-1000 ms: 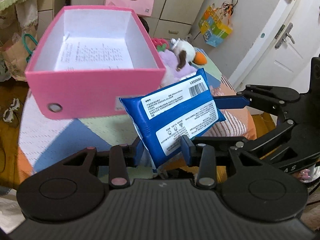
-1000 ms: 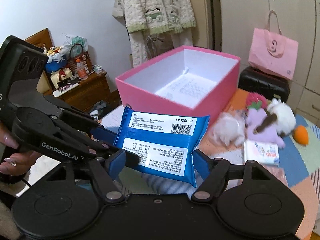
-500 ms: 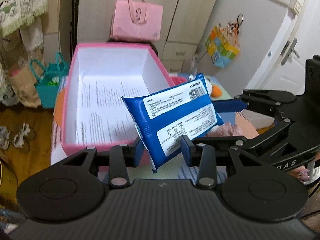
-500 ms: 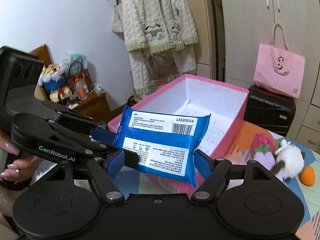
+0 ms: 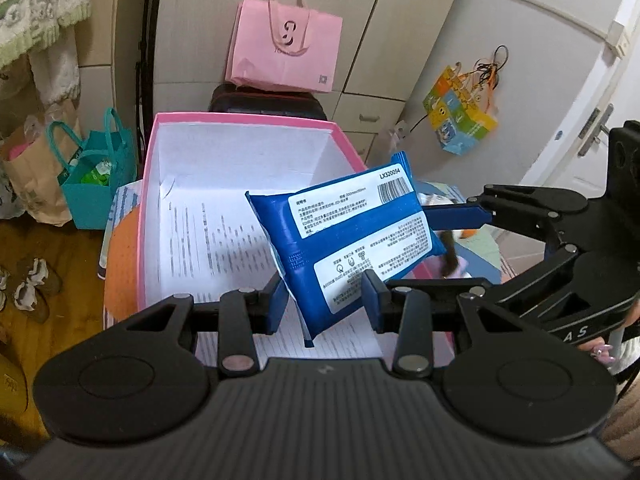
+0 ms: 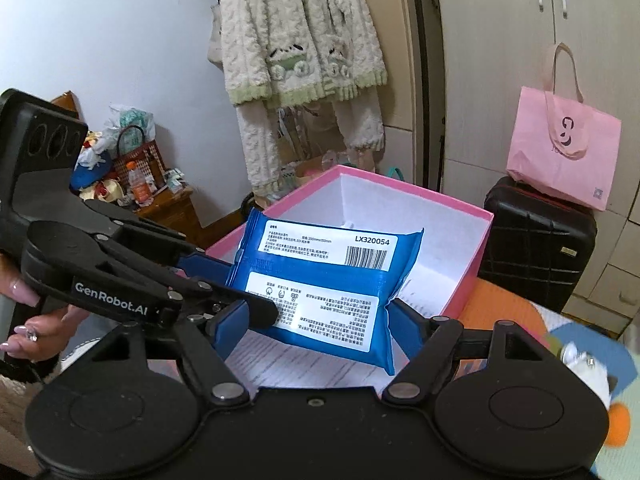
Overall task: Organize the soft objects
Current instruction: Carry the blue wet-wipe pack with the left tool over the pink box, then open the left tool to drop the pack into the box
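While both of my grippers carry the blue wet-wipe pack (image 5: 344, 248) between them, the scene around it has shifted: a second ago the pack hung in front of the pink storage box (image 5: 240, 184), near its outer wall, and now it hangs above the open box, over the printed sheet of paper (image 5: 216, 240) lining the bottom.

My left gripper (image 5: 325, 300) is clenched on the pack's lower corner, one blue pad on each face. My right gripper (image 6: 316, 320) grasps the pack across its width, its jaws standing wide with a pad pressed at each short end. Neither grip has changed over that second. The pack is tilted, label side toward the cameras, and touches nothing but the pads.

The box is otherwise bare inside. On the patchwork-covered table beside it, at the edge of the right wrist view, a white plush toy (image 6: 588, 364) waits.

I judge the carry to be nearly finished: what remains is lowering the pack into the box and letting go with both grippers, then going back for the toys.
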